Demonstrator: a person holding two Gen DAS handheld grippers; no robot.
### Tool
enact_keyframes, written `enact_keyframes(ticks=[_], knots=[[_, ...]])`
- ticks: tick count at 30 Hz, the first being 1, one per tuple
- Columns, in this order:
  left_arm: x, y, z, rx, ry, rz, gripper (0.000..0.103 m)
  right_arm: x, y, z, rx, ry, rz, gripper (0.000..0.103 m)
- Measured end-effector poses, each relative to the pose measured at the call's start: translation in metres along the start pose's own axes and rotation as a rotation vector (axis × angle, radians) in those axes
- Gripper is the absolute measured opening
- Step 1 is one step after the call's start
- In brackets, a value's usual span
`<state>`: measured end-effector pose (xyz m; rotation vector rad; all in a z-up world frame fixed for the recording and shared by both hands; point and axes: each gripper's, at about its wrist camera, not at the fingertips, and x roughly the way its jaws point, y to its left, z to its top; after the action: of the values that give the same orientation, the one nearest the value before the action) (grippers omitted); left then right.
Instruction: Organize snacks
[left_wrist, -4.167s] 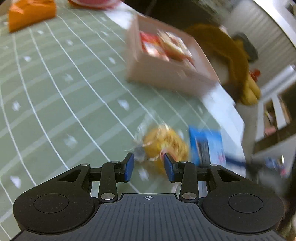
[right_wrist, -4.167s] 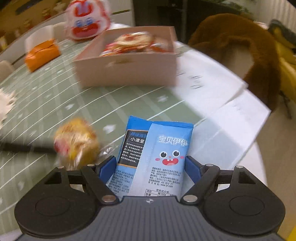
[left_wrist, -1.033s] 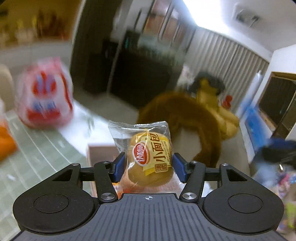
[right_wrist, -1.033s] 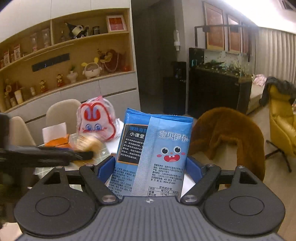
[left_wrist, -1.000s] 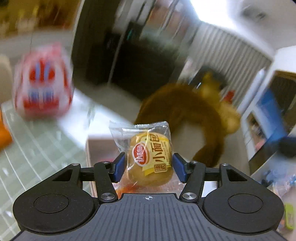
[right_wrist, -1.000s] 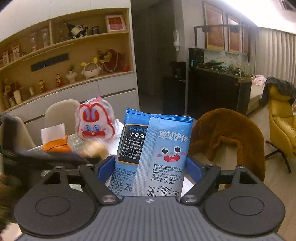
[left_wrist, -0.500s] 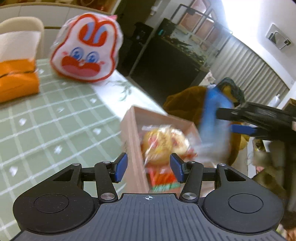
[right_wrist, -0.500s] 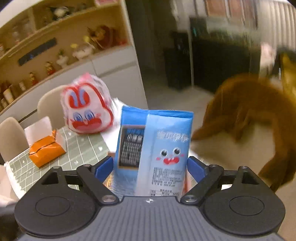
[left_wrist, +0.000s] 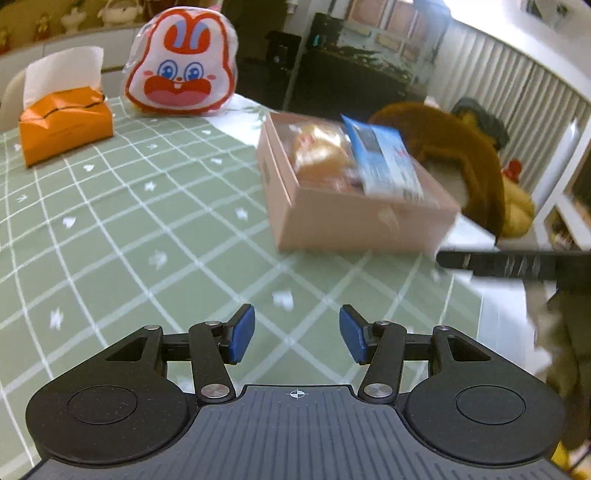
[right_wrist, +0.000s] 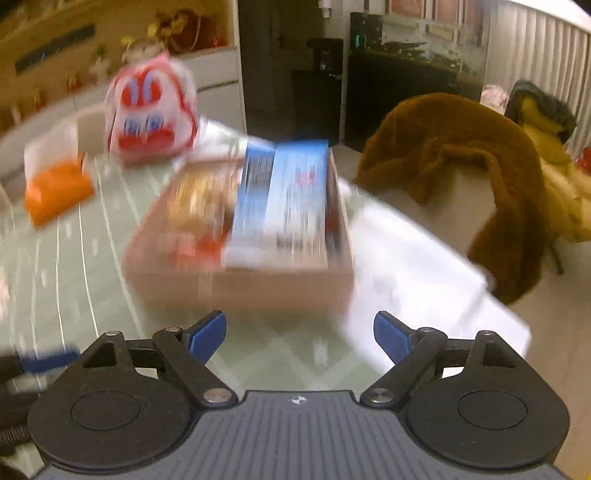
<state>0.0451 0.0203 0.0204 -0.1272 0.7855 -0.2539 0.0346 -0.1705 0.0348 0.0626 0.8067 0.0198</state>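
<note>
Both tongs just let go, so the left gripper (left_wrist: 297, 334) and right gripper (right_wrist: 299, 336) gape empty while the bun (left_wrist: 319, 155) and blue packet (left_wrist: 384, 162) sit in the pink box (left_wrist: 354, 221) at 1 o'clock, so that batch looks sorted.

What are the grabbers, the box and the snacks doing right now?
Left gripper: open, empty.
Right gripper: open, empty.
Box: open-topped, on the table.
Blue packet: in the box, tilted.
Bun: in the box.
Tissue box: tissue sticking out.
</note>
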Motion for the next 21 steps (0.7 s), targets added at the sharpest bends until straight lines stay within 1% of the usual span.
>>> enact_keyframes(ticks=[3,5,8,9,11,13,14,15,18,19,21], knots=[[-0.003,-0.010,-0.022,0.029,0.024,0.044,0.057,-0.004,0.010,-0.041,-0.016,0.038,-0.007,0.088],[-0.006,-0.012,-0.030,0.057,0.003,0.061,0.057,-0.003,0.014,-0.055,-0.009,0.067,-0.006,0.088],[-0.005,-0.013,-0.032,0.073,-0.003,0.075,0.057,-0.003,0.017,-0.067,0.004,0.084,0.012,0.088],[-0.004,-0.013,-0.032,0.078,-0.009,0.078,0.057,-0.005,0.018,-0.070,0.004,0.072,0.006,0.090],[-0.001,-0.017,-0.033,0.097,-0.023,0.095,0.057,-0.004,0.018,-0.071,0.008,0.070,-0.018,0.099],[0.002,-0.024,-0.035,0.136,-0.029,0.124,0.057,-0.001,0.012,-0.072,0.038,0.070,-0.040,0.103],[0.002,-0.028,-0.038,0.158,-0.035,0.139,0.057,-0.001,0.008,-0.074,0.055,0.060,-0.028,0.103],[0.001,-0.030,-0.040,0.171,-0.044,0.146,0.057,-0.002,0.006,-0.077,0.055,0.045,-0.035,0.103],[-0.002,-0.031,-0.048,0.150,-0.079,0.143,0.057,-0.005,0.004,-0.084,0.070,0.012,-0.051,0.103],[-0.003,-0.032,-0.051,0.157,-0.095,0.149,0.057,-0.006,0.005,-0.086,0.075,-0.003,-0.058,0.103],[-0.004,-0.033,-0.052,0.167,-0.100,0.154,0.057,-0.007,0.006,-0.091,0.078,-0.030,-0.064,0.103]])
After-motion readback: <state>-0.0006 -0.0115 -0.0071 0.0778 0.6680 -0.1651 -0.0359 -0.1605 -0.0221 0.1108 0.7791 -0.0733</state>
